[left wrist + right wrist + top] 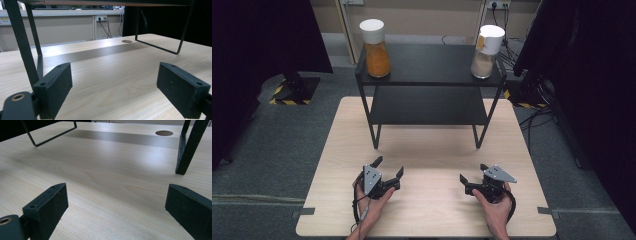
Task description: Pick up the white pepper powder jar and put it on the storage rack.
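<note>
Fingers first: the flat black pads [55, 87] of the left gripper [387, 175] stand wide apart with bare wood between them, and the right gripper [472, 181] shows the same in its own view, pads [48, 208] spread and clamping nothing. Both grippers rest low over the near part of the pale wooden table [427, 150], each held in a hand coming in from the near edge.

Beyond them stands a black metal two-tier shelf [429, 87] on thin wire legs; one leg [22, 42] rises just beside the left gripper's line of sight. On the top tier, well apart from the grippers, sit two glass jars with white cylindrical lids: the jar of orange powder [376, 50] at the left end and the jar of pale beige powder [486, 52] at the right end. These are the nearest things to handle.

Risks, as I judge them: both jars stand near the shelf's ends, so a reach that nudges rather than encloses could tip one off the edge. Smooth glass may slip between flat pads if gripped too high, on the lid. An arm rising carelessly could also knock the light shelf's front rail and shake both jars.
</note>
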